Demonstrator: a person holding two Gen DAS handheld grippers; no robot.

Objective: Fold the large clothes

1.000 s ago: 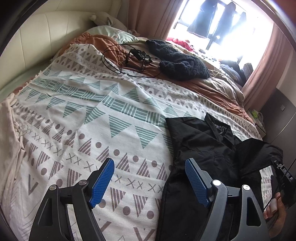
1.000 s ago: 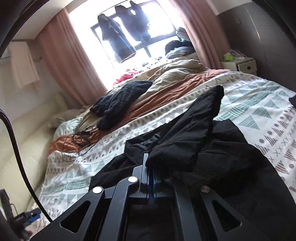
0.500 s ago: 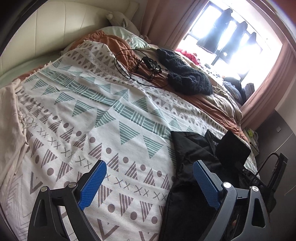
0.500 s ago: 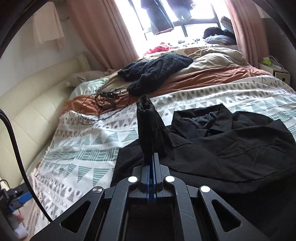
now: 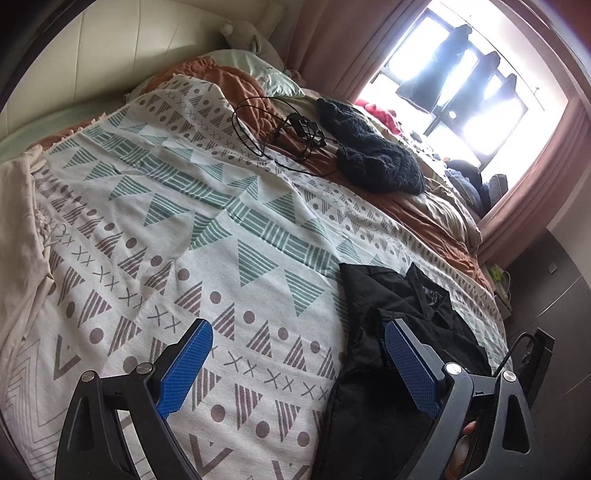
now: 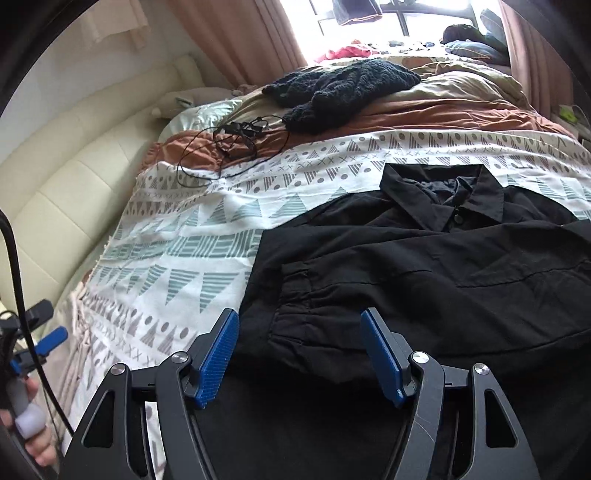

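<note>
the bed (image 5: 221, 221) is viewed closely from both wrists, angled downward toward the window (image 6: 369, 22); the black shirt (image 6: 424, 258) is shared.

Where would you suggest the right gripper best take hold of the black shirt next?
Probably the gathered cuff of the sleeve folded across the black shirt. It lies flat right ahead of the opening right gripper, so come in low from the near edge.

A bed (image 6: 110, 206) carries a white patterned blanket (image 5: 192, 236). On the blanket lies a black shirt (image 6: 424, 258). Farther back, a tangled black cable (image 5: 280, 136) and a dark knitted sweater (image 5: 373, 155) rest on an orange quilt (image 6: 443, 114).
</note>
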